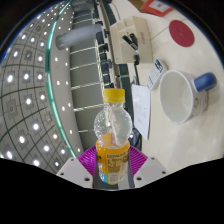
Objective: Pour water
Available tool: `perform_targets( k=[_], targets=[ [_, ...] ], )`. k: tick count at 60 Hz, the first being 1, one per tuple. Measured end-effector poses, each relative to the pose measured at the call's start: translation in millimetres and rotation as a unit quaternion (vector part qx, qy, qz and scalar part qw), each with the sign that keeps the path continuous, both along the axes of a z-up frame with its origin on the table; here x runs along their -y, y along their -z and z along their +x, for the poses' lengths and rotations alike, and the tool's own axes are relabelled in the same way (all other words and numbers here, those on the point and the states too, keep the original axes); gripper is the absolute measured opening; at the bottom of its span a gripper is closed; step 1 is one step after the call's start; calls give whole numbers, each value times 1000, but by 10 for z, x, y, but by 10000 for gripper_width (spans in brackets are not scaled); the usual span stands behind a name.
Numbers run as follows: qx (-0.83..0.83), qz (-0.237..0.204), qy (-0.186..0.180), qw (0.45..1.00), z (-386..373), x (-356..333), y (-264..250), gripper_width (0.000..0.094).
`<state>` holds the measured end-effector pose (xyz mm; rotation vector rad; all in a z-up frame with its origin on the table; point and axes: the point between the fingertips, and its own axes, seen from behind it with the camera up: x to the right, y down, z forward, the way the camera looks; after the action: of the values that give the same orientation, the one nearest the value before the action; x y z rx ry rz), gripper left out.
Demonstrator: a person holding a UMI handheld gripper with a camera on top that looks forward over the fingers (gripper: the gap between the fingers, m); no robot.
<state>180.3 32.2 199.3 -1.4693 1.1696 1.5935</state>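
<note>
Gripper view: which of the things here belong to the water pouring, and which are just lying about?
Belongs to the job:
- bottle with yellow cap, held between the claw fingers
- white mug, beyond the bottle on the table

Just lying about:
- red disc
- black item on white paper
- small card near the mug

Tool [111,165] clamped, pads [88,158] gripping.

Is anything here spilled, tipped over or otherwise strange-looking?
No spill shows. The odd part is the tilt: the hand-held gripper clamps a clear plastic bottle with a yellow cap high above the white table, which looks steeply slanted, with the white bowl beyond the bottle.
</note>
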Motion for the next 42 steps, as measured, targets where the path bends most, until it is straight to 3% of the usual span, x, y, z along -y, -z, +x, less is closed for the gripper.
perform_targets(
  k=[7,17,26,32,42],
  targets=[
    [209,58,-10,976,289,18,-286,411],
    [467,108,8,878,1050,-90,-515,410],
    [657,103,26,746,1965,-125,-323,411],
    [734,86,20,673,2389,-95,0,409],
    [763,58,-9,644,2705,-108,745,408]
  ],
)
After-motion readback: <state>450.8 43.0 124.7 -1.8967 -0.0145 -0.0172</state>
